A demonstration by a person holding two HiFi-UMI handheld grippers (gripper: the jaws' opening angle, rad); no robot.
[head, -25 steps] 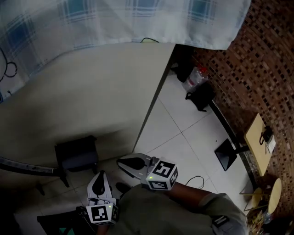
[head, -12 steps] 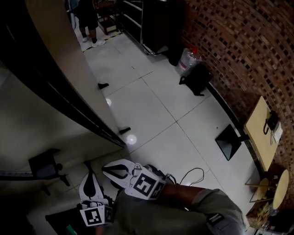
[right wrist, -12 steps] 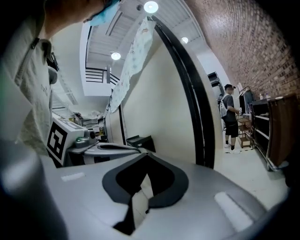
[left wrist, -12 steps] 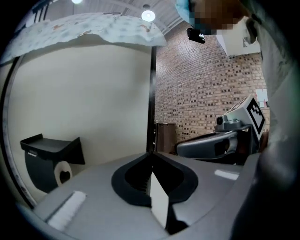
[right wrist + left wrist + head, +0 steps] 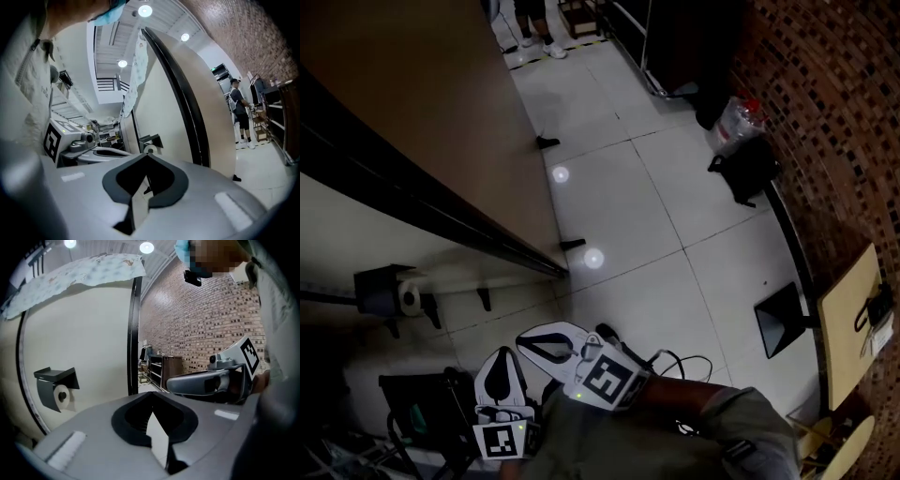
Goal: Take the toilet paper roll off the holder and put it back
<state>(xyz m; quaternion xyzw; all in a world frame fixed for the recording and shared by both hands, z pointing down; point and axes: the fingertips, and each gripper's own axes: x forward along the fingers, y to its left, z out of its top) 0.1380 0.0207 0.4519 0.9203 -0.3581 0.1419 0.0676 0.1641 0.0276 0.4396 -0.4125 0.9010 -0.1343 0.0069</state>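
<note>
A white toilet paper roll (image 5: 411, 299) sits in a dark holder (image 5: 382, 289) fixed to the cream wall at the left of the head view. The roll (image 5: 61, 396) and holder (image 5: 50, 379) also show at the left of the left gripper view, and far off, the roll (image 5: 150, 149) shows in the right gripper view. My left gripper (image 5: 499, 361) is shut and empty, low in the head view, below and right of the holder. My right gripper (image 5: 538, 339) is shut and empty beside it, held near my body. Both are well apart from the roll.
A dark-edged partition (image 5: 441, 202) juts from the wall. White floor tiles (image 5: 647, 234) run to a brick wall (image 5: 834, 112) with a black bag (image 5: 745, 169), a plastic bottle (image 5: 739, 117) and a wooden table (image 5: 853, 328). A person's feet (image 5: 530, 47) stand far off. A black stand (image 5: 422, 412) sits near the left gripper.
The head view has swung away from the checked cloth toward the floor and partition. The holder with its roll has come into sight at the left. Both grippers stay shut and low.
</note>
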